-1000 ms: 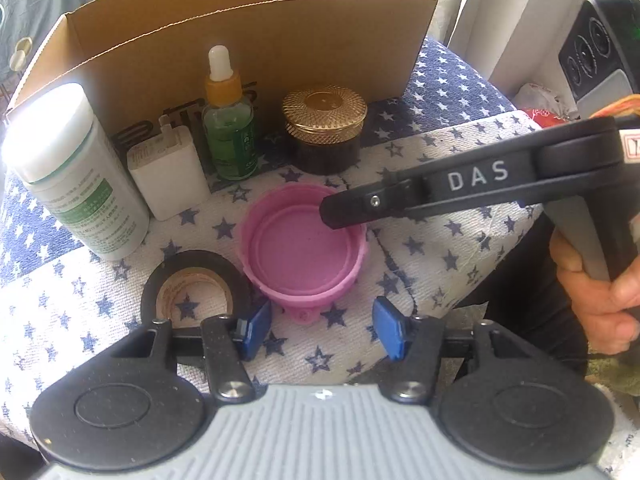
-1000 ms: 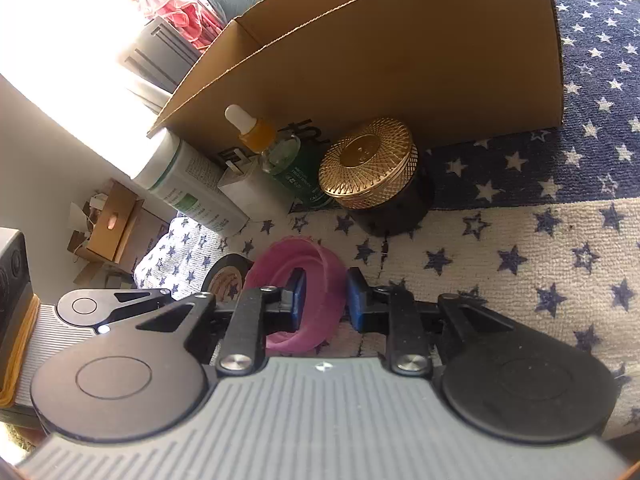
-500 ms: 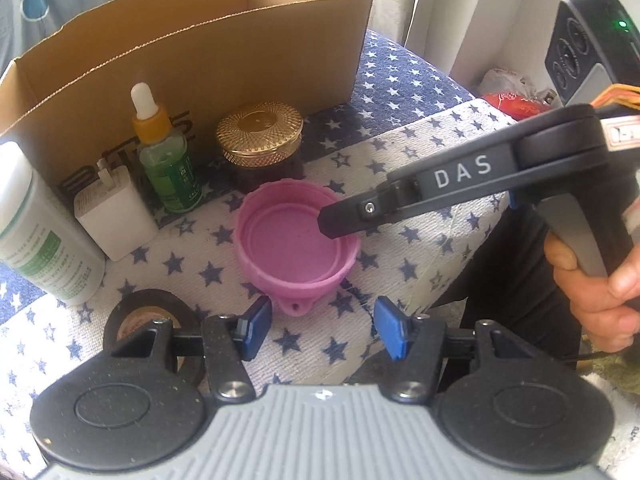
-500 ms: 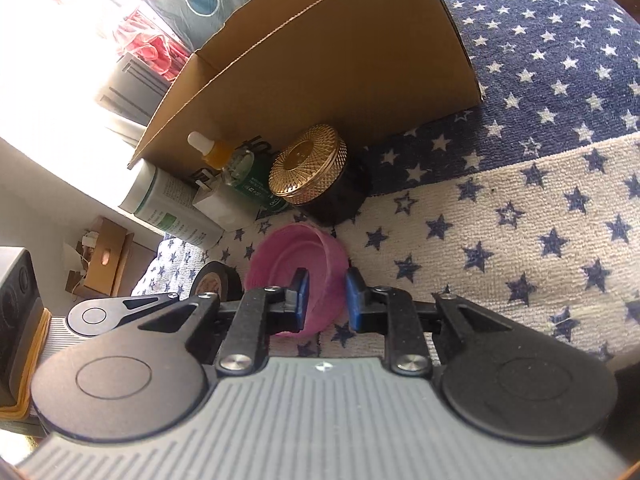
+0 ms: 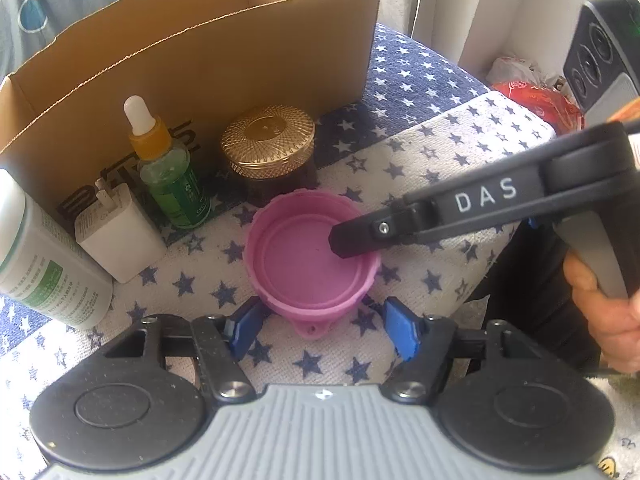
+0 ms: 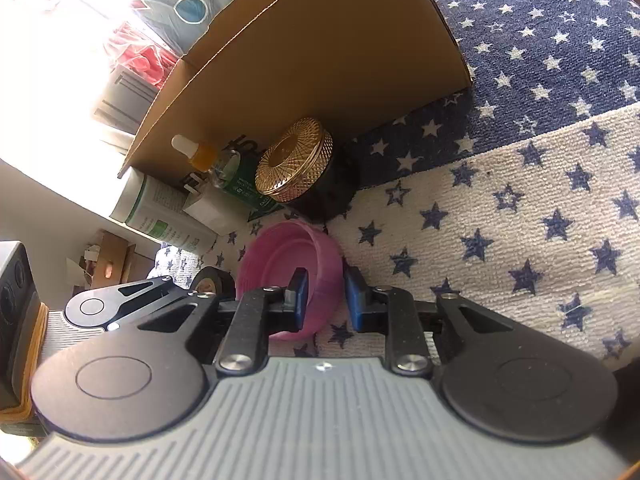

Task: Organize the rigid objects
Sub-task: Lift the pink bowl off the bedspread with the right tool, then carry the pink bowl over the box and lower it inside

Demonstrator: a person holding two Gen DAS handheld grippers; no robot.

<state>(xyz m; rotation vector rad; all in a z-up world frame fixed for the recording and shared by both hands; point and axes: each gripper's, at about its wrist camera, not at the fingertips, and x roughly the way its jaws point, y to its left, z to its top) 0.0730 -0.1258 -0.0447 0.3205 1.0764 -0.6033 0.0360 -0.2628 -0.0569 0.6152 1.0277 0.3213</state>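
A pink plastic cup (image 5: 308, 256) sits on the star-patterned cloth (image 5: 420, 168). My right gripper (image 6: 326, 300) is shut on its rim, one finger inside and one outside; it shows in the left wrist view (image 5: 356, 240) reaching in from the right. My left gripper (image 5: 322, 326) is open and empty just in front of the cup, its blue pads either side. Behind the cup stand a gold-lidded dark jar (image 5: 268, 146), a green dropper bottle (image 5: 168, 176), a white charger plug (image 5: 118, 236) and a white bottle (image 5: 36, 264).
An open cardboard box (image 5: 208, 52) stands behind the row of objects. A black tape roll (image 6: 212, 278) lies left of the cup in the right wrist view. The cloth's right edge drops off near a red bag (image 5: 536, 100).
The pink cup, held by my right gripper, has moved closer to my left gripper. My left gripper has shifted so the tape roll is out of its view.
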